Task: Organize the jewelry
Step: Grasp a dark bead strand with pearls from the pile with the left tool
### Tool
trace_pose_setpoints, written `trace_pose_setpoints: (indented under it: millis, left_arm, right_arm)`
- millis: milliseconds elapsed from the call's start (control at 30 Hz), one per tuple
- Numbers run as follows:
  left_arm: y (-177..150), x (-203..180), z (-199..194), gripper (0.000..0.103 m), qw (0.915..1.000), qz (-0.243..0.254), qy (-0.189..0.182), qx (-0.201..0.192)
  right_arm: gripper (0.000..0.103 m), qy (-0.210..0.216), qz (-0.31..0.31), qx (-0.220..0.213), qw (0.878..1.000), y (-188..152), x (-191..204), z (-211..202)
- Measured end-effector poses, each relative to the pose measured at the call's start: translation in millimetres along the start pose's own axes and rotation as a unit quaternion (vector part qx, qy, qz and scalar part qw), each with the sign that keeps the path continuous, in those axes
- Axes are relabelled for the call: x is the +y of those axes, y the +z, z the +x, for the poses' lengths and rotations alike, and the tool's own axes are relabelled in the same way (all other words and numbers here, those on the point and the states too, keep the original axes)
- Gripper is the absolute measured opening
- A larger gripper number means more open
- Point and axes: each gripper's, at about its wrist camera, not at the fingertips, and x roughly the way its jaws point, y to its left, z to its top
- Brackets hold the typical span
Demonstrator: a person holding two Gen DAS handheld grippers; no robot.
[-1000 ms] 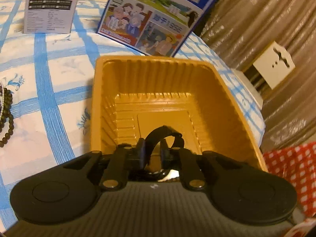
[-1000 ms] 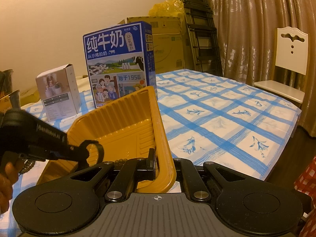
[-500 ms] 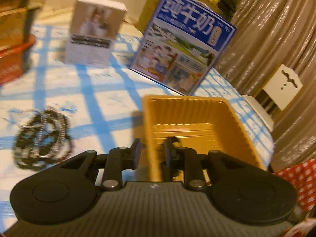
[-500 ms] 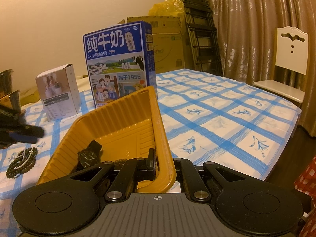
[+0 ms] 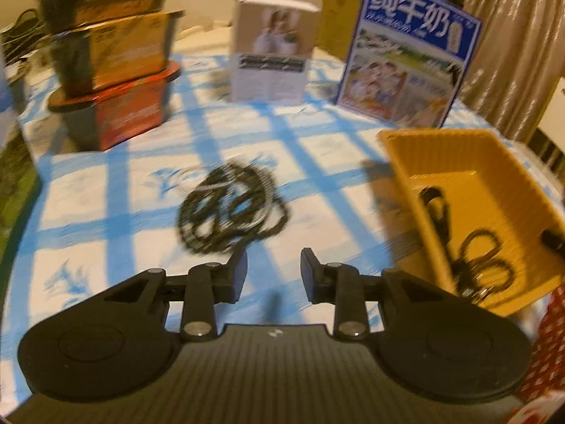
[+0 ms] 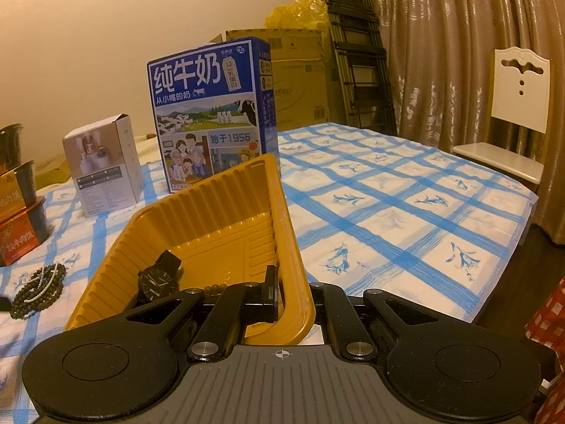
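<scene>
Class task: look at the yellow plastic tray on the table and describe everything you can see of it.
The yellow ribbed plastic tray is a shallow rectangular container with fluted, sloping walls and a stepped flat floor. It sits on the blue-checked tablecloth, in front of the blue milk carton. The right tongs are shut on its near rim, one finger inside and one outside. Inside lie a black wristwatch and a dark beaded string.
</scene>
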Motion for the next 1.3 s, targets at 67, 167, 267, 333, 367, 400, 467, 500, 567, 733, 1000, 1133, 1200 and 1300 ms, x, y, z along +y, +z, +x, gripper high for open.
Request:
trace_pose_setpoints:
  millis: [67, 167, 267, 333, 367, 400, 467, 500, 567, 733, 1000, 1133, 1200, 1300]
  left_arm:
    - [-6, 8, -2, 0.029, 0.9999, -0.002, 0.008, 0.006]
    - [-14, 18, -8, 0.029, 0.9997, -0.001, 0.022, 0.011]
    - [-19, 23, -13, 0.029, 0.9992, 0.011, 0.037, 0.012]
    - [-21, 25, -14, 0.029, 0.9986, 0.023, 0.046, 0.011]
    - [-22, 26, -15, 0.029, 0.9983, 0.029, 0.050, 0.011]
    - [-22, 27, -15, 0.029, 0.9980, 0.034, 0.052, 0.011]
    - [-22, 27, -16, 0.029, 0.9977, 0.042, 0.052, 0.008]
    - [-22, 27, -17, 0.029, 0.9974, 0.047, 0.054, 0.006]
    - [-22, 25, -17, 0.029, 0.9968, 0.058, 0.056, 0.001]
    - [-20, 15, -10, 0.029, 0.9942, 0.094, 0.052, -0.008]
    - [-9, -2, 22, 0.029, 0.9860, 0.161, 0.041, -0.011]
    - [-1, -13, 42, 0.028, 0.9796, 0.198, 0.032, -0.013]
    - [4, -18, 52, 0.027, 0.9763, 0.214, 0.030, -0.015]
    - [11, -22, 64, 0.022, 0.9754, 0.219, 0.025, -0.011]
  right_arm:
    - [0.006, 0.000, 0.000, 0.000, 1.000, 0, 0, 0]
    - [0.006, 0.000, 0.000, 0.000, 1.000, 0, 0, 0]
    - [0.006, 0.000, 0.000, 0.000, 1.000, 0, 0, 0]
    - [0.006, -0.001, 0.000, 0.000, 1.000, 0, 0, 0]
    - [0.006, 0.000, 0.000, 0.000, 1.000, 0, 0, 0]
    - [0.006, -0.001, 0.000, 0.000, 1.000, 0, 0, 0]
    - [0.006, -0.001, 0.000, 0.000, 1.000, 0, 0, 0]
    - [0.006, 0.000, 0.000, 0.000, 1.000, 0, 0, 0]
    - [0.006, 0.000, 0.000, 0.000, 1.000, 0, 0, 0]
    - [0.006, 0.000, 0.000, 0.000, 1.000, 0, 0, 0]
    - [0.006, -0.001, 0.000, 0.000, 1.000, 0, 0, 0]
    - [0.006, -0.001, -0.001, 0.000, 1.000, 0, 0, 0]
    - [0.006, -0.001, 0.000, 0.001, 1.000, 0, 0, 0]
    - [0.006, -0.001, 0.000, 0.001, 1.000, -1, -1, 0]
